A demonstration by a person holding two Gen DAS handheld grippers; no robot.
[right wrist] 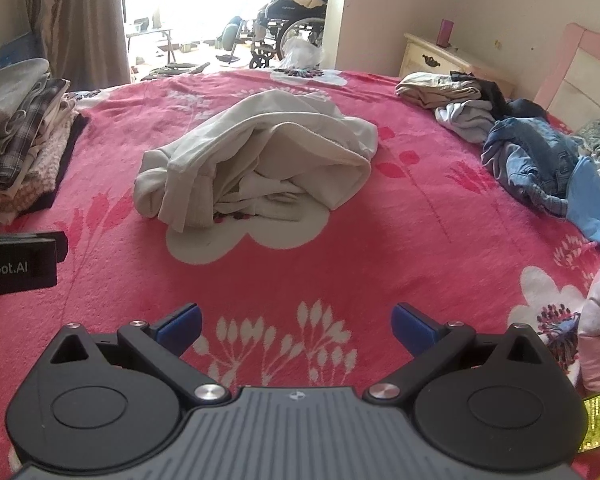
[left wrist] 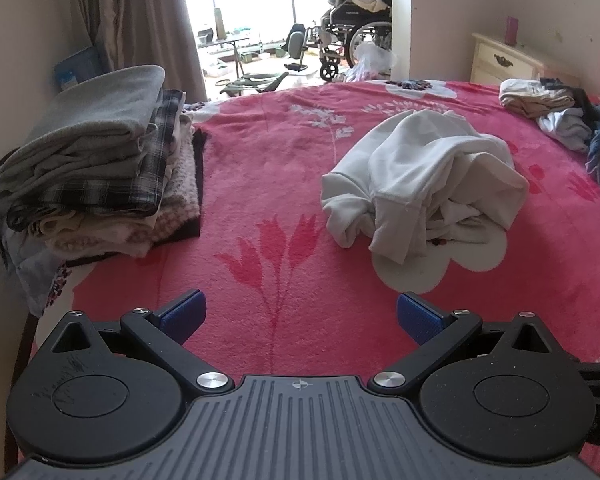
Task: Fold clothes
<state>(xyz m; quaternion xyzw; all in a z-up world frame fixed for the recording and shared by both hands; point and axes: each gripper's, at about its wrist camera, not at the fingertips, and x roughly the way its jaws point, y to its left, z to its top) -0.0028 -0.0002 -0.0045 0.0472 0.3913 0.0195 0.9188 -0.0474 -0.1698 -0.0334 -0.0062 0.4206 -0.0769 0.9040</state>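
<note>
both grippers wide open over the bed, white garment crumpled ahead

nearest, the left gripper [left wrist: 300, 316] hangs over the pink flowered blanket [left wrist: 260, 208] with its blue pads [left wrist: 182, 314] spread wide and nothing between them. the right gripper [right wrist: 296, 320] is the same: jaws fully apart, empty, above a patch of white leaf print. in the right wrist view the side of the left gripper's black body shows at the left edge.

further on, near the middle of the bed, a white garment [left wrist: 420, 184] lies in a crumpled heap, unfolded, partly over a large white flower in the blanket, well apart from both grippers.

to the left, against the wall, stands a stack of folded clothes [left wrist: 96, 164], grey on top, plaid below. on the right side of the bed lies a loose pile of unfolded clothes [right wrist: 532, 152], denim among them.

beyond the bed are a cream nightstand [right wrist: 432, 56], a brown curtain [left wrist: 140, 20] and a wheelchair [left wrist: 356, 28] loaded with clothing in the bright doorway.
</note>
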